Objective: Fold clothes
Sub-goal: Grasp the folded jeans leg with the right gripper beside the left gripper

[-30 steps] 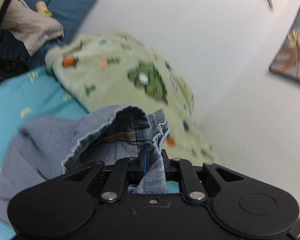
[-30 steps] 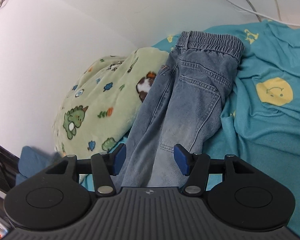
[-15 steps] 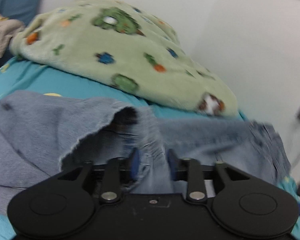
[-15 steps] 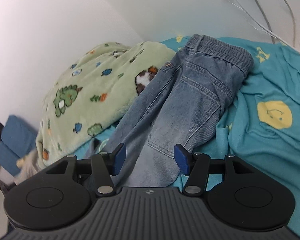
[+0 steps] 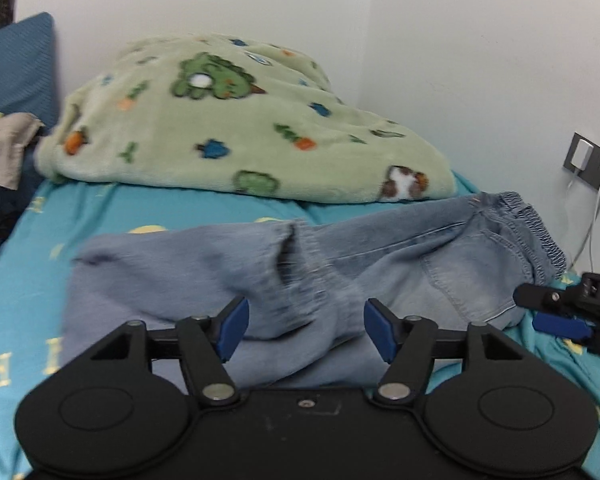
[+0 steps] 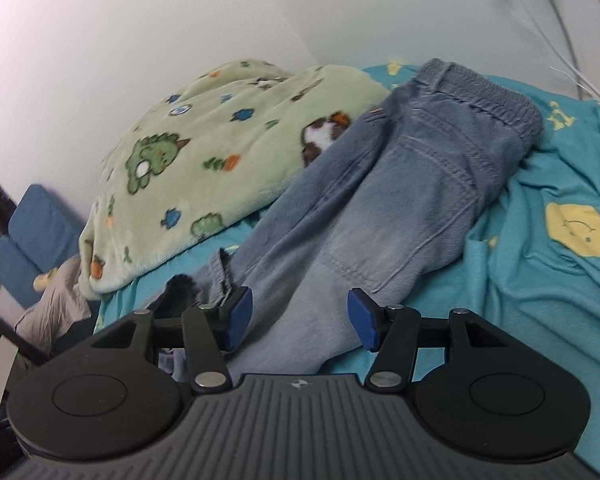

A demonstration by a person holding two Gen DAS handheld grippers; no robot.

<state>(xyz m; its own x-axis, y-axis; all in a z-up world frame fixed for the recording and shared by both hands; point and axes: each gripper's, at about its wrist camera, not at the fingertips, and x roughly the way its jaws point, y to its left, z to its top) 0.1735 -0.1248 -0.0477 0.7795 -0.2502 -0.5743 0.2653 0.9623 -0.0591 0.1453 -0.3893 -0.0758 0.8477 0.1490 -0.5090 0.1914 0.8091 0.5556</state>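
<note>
Jeans [image 5: 400,268] lie folded lengthwise on the teal bedsheet [image 5: 16,300], beside a green blanket [image 5: 228,128]. Left gripper [image 5: 305,329] hovers low over the leg ends, jaws spread wide and empty. Right gripper [image 6: 300,317] points toward the waistband, jaws likewise apart.

Ahead of the left gripper [image 5: 305,328] the jeans [image 5: 380,264] lie on the bedsheet [image 5: 20,280]; the blanket [image 5: 228,120] sits behind them, the right gripper [image 5: 556,314] off right.
</note>
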